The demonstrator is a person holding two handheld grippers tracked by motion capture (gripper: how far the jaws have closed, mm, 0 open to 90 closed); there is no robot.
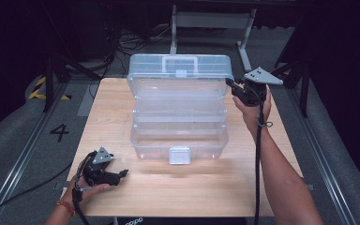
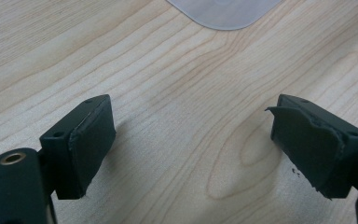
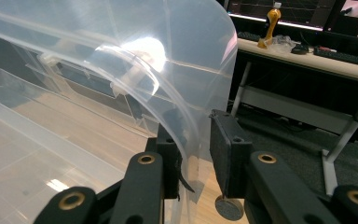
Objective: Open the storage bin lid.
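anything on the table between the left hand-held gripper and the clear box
No, that stretch is bare wood. The high view shows the left hand-held gripper apart from the clear box, and the left gripper view shows plain table up to the box's latch.

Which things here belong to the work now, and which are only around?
In the work:
- clear plastic box, open
- its lid, between the right gripper jaws
- left gripper, open, over bare table

Only around:
- desk behind
- floor cables
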